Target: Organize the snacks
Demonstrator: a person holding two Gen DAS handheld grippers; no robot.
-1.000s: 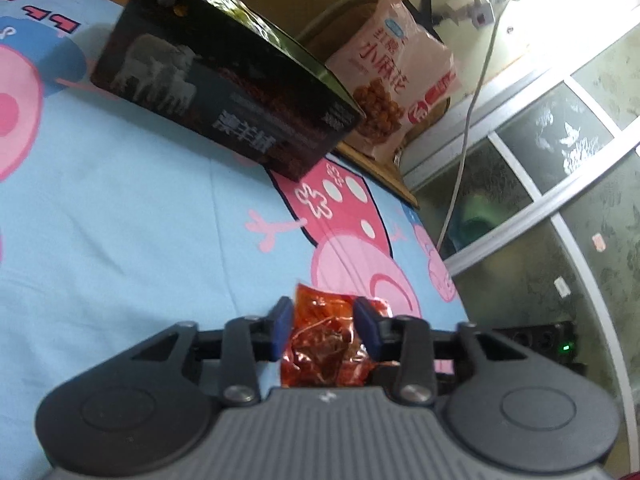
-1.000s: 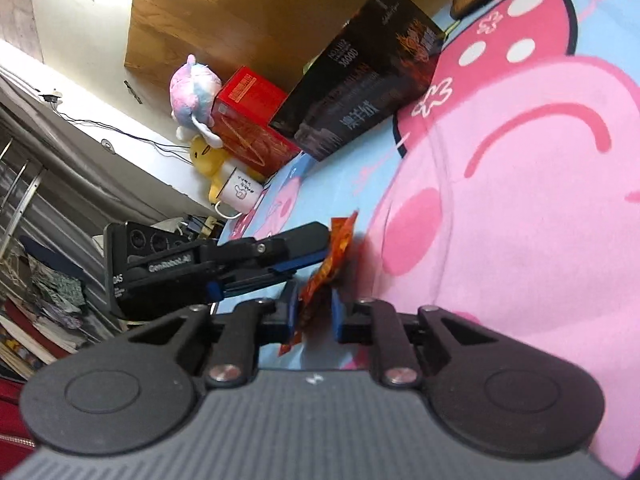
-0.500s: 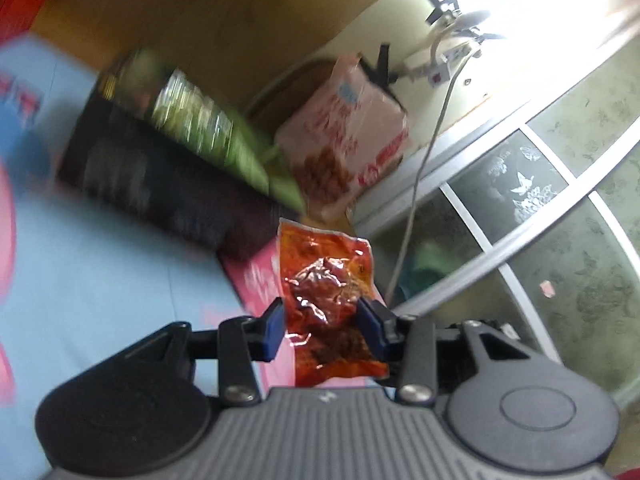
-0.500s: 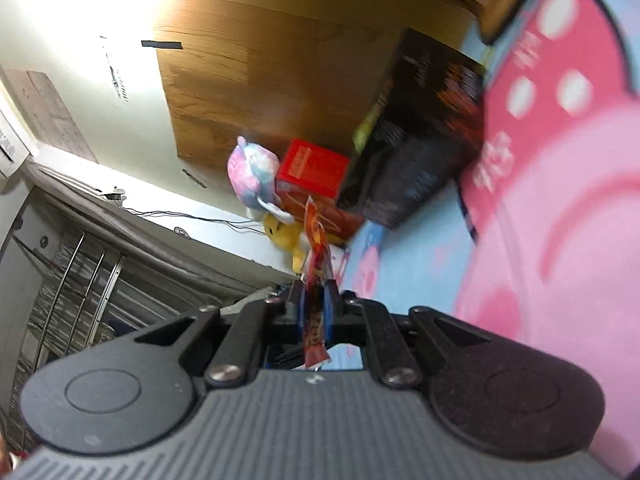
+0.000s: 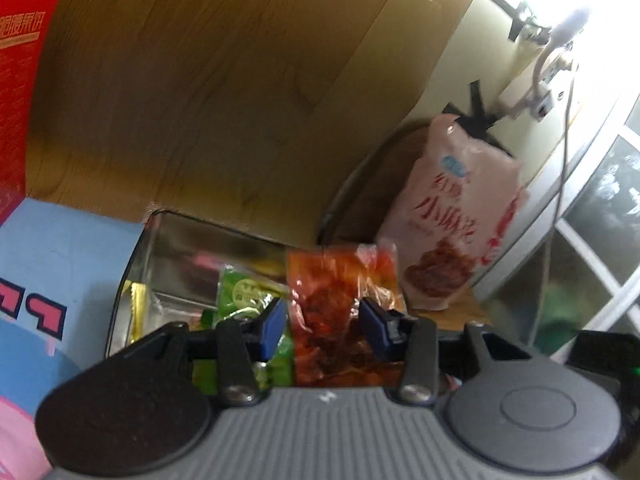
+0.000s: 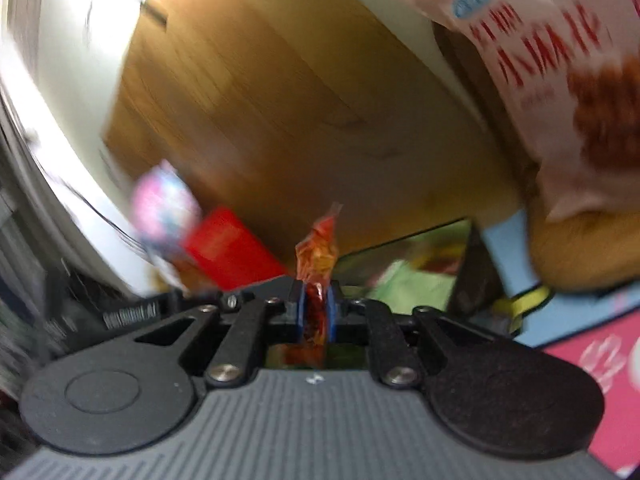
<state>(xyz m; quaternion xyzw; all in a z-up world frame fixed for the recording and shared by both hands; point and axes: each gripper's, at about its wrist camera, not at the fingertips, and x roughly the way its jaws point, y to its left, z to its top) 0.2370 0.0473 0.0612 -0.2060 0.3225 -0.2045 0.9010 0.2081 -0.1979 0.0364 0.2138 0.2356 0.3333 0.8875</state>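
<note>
Backdrop: wood panel wall point(image 5: 208, 92) behind a cartoon-print blue and pink sheet point(image 5: 52, 248); both views motion-blurred.
Change: a second ago both my grippers sat low over the sheet with the red snack packet down on it; by this frame the packet was lifted and carried up to the open box.
Right gripper point(image 6: 316, 312): clenched on the red snack packet point(image 6: 318, 256), held edge-on and upright between the blue pads.
Left gripper point(image 5: 322, 322): pads either side of the same packet point(image 5: 340, 304), seen face-on; pads looked parted, contact not clear, so I couldn't tell whether it was gripping.
Box point(image 5: 172, 248): open-topped, shiny inner walls, already holding green packets point(image 5: 244, 292) and some yellow ones.
Packet position: in the air just in front of and above the box opening, not yet inside.
Nearby: big pink snack bag point(image 5: 452, 228) standing to the right of the box; red carton point(image 5: 20, 80) far left.
Meaning: pick and transport look done; release into the box remained.
Risk: floppy packet could catch the box rim on the way in.
</note>
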